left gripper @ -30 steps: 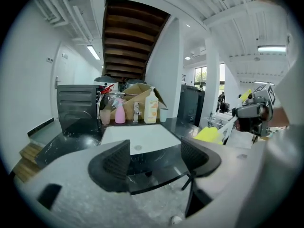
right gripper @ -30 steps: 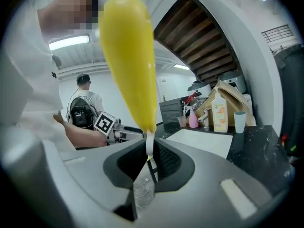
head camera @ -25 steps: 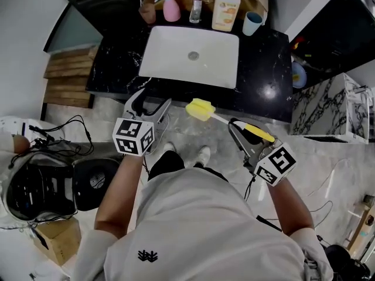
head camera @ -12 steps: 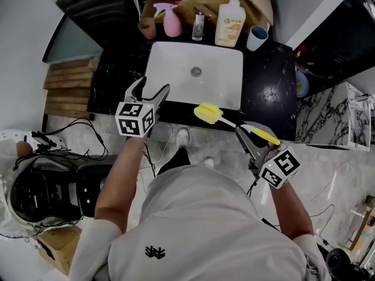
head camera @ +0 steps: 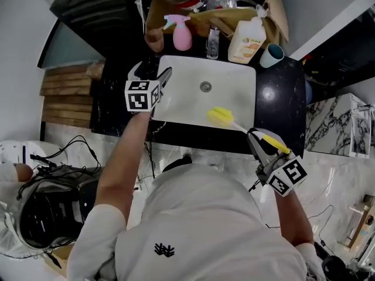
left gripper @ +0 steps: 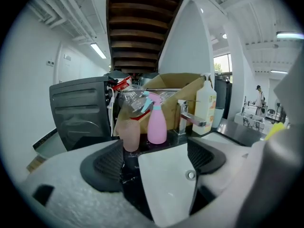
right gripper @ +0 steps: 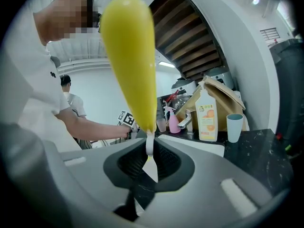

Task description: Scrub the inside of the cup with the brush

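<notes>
The left arm (head camera: 124, 157) is stretched forward; the jaws of the left hand-held gripper (head camera: 151, 73) have just been opened wide, with nothing gripped between them. The right hand-held gripper (head camera: 262, 144) is held near the body, clamped on the brush (head camera: 246, 130) handle.

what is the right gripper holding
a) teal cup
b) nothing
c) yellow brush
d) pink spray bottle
c: the right gripper is closed on the handle of the yellow brush, and the brush head sticks out over the white sink.
</notes>
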`<action>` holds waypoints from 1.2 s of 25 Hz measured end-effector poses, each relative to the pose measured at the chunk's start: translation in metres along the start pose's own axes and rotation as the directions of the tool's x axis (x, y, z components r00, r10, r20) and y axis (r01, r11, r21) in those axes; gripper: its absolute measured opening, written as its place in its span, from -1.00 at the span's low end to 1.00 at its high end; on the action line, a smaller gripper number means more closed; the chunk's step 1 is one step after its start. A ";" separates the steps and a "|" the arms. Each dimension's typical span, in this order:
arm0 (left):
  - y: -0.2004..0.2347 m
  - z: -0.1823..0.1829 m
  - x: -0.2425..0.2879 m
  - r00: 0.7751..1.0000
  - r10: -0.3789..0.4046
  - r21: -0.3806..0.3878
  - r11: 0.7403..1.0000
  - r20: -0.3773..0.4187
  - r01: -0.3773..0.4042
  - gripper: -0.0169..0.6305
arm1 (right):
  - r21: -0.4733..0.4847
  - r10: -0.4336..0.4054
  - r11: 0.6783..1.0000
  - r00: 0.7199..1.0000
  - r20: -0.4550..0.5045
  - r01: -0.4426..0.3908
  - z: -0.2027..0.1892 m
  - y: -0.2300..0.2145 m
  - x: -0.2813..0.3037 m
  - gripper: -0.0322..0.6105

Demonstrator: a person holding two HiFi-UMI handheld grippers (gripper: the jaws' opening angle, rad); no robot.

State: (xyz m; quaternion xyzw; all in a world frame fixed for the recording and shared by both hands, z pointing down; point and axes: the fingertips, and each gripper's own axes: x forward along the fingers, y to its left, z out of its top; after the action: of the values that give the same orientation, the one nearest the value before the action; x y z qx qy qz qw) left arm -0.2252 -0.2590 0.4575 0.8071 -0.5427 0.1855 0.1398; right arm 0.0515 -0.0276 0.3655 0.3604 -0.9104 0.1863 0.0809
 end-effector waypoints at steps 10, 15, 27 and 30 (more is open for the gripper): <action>0.075 -0.014 0.095 0.997 -0.003 0.006 1.000 -0.074 0.003 0.45 | 0.018 -0.087 0.996 0.995 -0.057 0.088 0.003 -0.007 0.039 -0.75; 0.085 -0.011 0.130 0.997 -0.037 0.000 0.999 -0.074 0.037 0.48 | 0.024 -0.135 0.990 0.987 -0.084 0.137 0.004 -0.009 0.048 -0.75; 0.094 -0.020 0.182 0.990 -0.093 0.010 0.995 -0.102 0.094 0.21 | 0.030 -0.215 0.975 0.967 -0.138 0.221 0.004 -0.017 0.054 -0.75; 0.093 -0.019 0.181 0.990 -0.104 0.012 0.994 -0.092 0.106 0.21 | 0.031 -0.221 0.973 0.965 -0.139 0.227 0.004 -0.019 0.052 -0.75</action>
State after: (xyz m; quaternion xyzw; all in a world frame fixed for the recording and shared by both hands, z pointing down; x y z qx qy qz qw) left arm -0.2527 -0.4345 0.5582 0.8264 -0.4910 0.2191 0.1671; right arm 0.0265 -0.0746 0.3819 0.4494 -0.8517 0.2210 0.1543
